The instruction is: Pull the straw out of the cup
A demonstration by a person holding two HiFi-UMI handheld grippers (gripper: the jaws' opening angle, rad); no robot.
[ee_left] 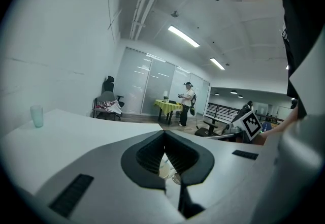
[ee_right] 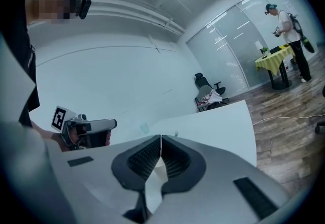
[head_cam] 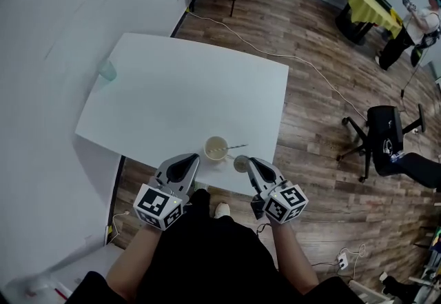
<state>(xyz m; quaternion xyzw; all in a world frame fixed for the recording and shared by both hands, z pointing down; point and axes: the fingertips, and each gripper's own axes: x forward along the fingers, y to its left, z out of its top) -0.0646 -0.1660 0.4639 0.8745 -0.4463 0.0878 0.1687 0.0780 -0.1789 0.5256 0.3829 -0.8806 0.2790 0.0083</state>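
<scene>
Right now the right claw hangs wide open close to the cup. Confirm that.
Not open: the right claw is shut, jaws together and empty, as the right gripper view shows. It does hang close to the cup.

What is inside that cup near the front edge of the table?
A thin straw pokes out of the cup, leaning over its rim. The inside looks pale; whether it holds any drink is too small to tell, and the straw's lower end is hidden inside.
</scene>
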